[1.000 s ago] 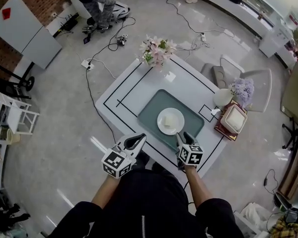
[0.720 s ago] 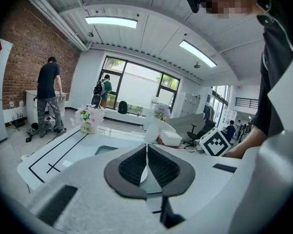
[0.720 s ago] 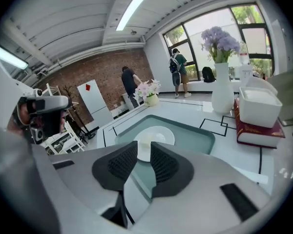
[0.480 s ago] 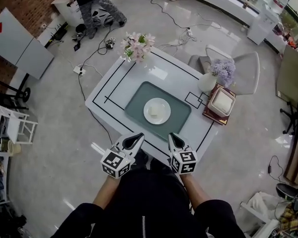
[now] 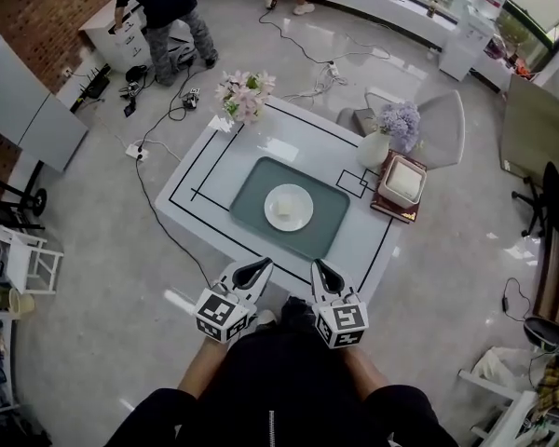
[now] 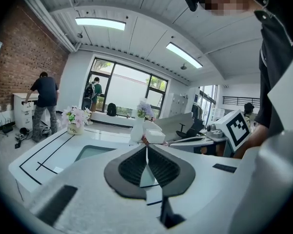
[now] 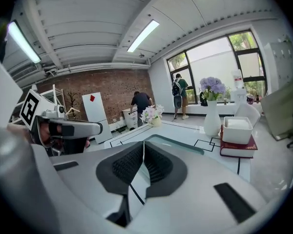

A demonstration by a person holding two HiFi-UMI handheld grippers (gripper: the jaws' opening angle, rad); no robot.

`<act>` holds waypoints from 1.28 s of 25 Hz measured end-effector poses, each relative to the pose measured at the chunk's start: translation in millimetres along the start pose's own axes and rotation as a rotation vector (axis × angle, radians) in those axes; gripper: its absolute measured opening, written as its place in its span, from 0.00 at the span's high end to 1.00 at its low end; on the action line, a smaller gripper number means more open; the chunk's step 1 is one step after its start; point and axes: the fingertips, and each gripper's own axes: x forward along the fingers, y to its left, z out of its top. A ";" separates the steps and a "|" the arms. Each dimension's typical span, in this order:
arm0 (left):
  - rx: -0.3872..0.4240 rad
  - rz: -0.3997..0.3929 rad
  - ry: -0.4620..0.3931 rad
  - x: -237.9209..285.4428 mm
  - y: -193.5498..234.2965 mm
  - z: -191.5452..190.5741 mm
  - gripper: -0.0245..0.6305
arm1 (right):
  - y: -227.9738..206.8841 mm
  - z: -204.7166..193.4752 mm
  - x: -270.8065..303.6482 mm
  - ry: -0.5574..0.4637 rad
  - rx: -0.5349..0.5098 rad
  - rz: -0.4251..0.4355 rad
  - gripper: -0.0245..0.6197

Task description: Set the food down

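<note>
A white plate (image 5: 288, 207) with a pale piece of food (image 5: 281, 209) rests on the grey-green mat (image 5: 330, 223) in the middle of the white table (image 5: 211, 169). Both grippers hang close to my body, short of the table's near edge and well apart from the plate. My left gripper (image 5: 259, 266) is shut with nothing in it; in the left gripper view its pads (image 6: 146, 148) meet at the tip. My right gripper (image 5: 318, 267) is shut and empty too, its pads (image 7: 143, 144) touching, and the mat (image 7: 178, 142) shows just beyond them.
A pot of pink flowers (image 5: 243, 96) stands at the table's far left corner. A vase of purple flowers (image 5: 391, 127) and a white box on a red book (image 5: 402, 183) sit at its right. A chair (image 5: 440, 130) stands behind. Cables cross the floor, where a person (image 5: 164, 6) bends over.
I have stepped back, so the table and plate lie farther off. The right gripper drew away from the plate's near edge and its jaws closed. Both grippers now sit off the table.
</note>
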 end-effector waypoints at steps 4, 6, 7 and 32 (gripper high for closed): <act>0.026 0.014 -0.018 -22.2 -1.8 -6.7 0.94 | 33.8 2.8 -12.7 -0.042 -0.027 0.006 0.94; 0.027 0.032 -0.033 -33.9 -6.3 -11.5 0.95 | 48.0 1.5 -18.9 -0.049 -0.027 0.014 0.95; 0.029 0.039 -0.039 -39.0 -8.7 -13.5 0.95 | 54.4 2.1 -22.0 -0.055 -0.029 0.018 0.95; 0.037 0.006 -0.068 -112.7 -21.6 -34.8 0.96 | 142.3 0.7 -53.1 -0.097 -0.112 0.029 0.95</act>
